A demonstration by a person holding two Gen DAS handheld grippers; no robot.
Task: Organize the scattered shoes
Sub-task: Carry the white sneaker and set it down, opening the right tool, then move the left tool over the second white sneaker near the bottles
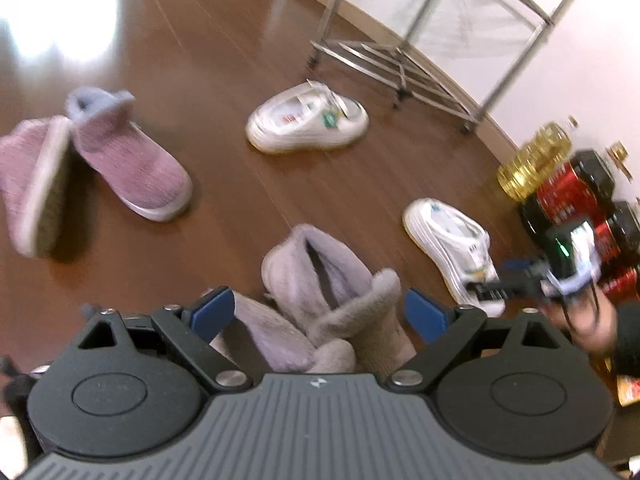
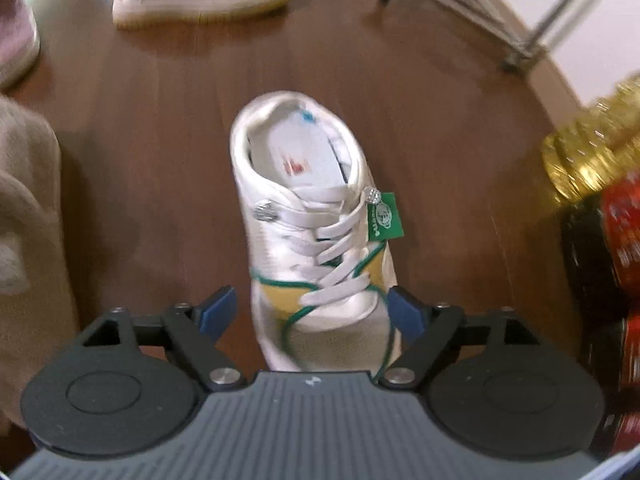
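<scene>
White sneaker [image 2: 320,232] lies between the right gripper [image 2: 312,312]'s wide-spread fingers [image 2: 218,308].

Sneaker [image 2: 316,236] between the right gripper [image 2: 312,314] fingers, rack [image 2: 472,4] beyond.

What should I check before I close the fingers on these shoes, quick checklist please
1. Right gripper open: ok.
2. White sneaker between its fingers, toe end nearest: ok.
3. Fingers touching the sneaker: cannot tell, blurred.
4. Left gripper open over the grey fuzzy boots: ok.
5. Only one boot between the left fingers: not ok, two overlap there.
6. Metal rack shelf free for shoes: ok, lower bars look bare.
</scene>
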